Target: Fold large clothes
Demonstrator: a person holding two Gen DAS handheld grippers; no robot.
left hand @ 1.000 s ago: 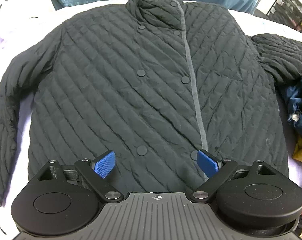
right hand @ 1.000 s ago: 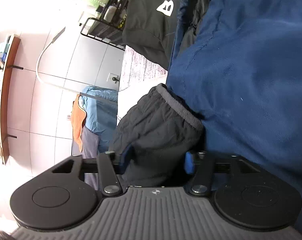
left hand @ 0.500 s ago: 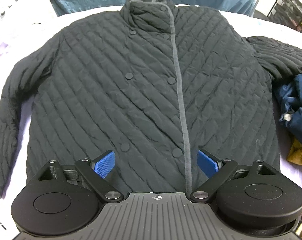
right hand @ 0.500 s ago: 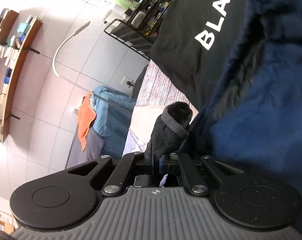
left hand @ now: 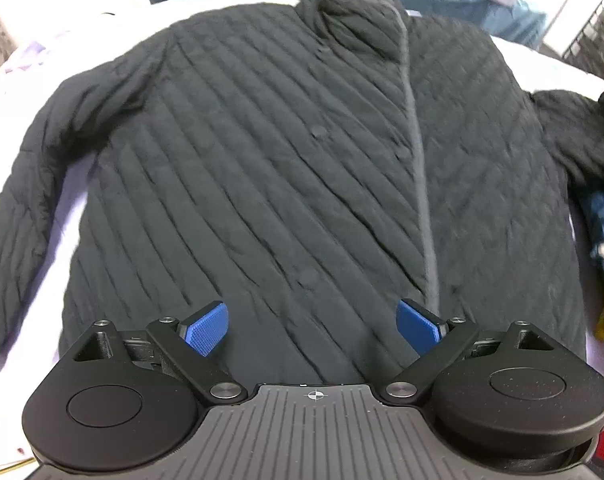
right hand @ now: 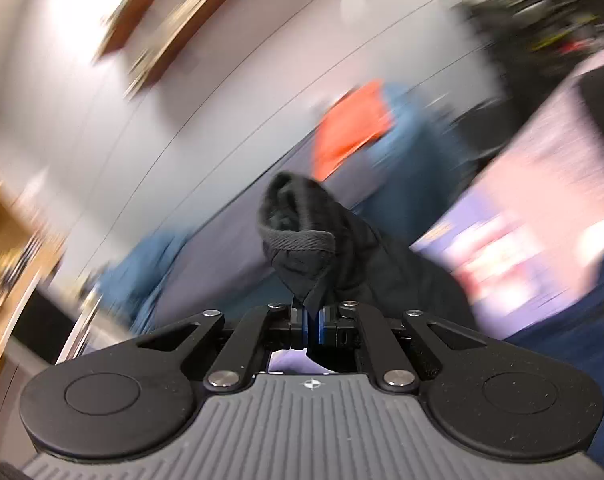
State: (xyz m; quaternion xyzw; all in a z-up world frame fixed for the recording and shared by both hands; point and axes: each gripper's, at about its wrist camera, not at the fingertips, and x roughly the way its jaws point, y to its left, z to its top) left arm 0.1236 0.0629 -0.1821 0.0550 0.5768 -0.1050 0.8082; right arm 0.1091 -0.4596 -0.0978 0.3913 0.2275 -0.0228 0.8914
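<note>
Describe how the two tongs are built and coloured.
Both look alike: left tongs and right tongs have black linkage arms with silver pivot screws, blue textured pads, two round black discs, and a ribbed grey body bearing a small crosshair mark. No cables show.

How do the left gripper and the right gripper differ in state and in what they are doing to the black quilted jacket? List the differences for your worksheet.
The left gripper is open, its blue pads wide apart; the right gripper is shut.
The left gripper holds nothing and points over the jacket's lower front; the right gripper pinches the sleeve cuff.
Both have the same black build with blue pads.
</note>
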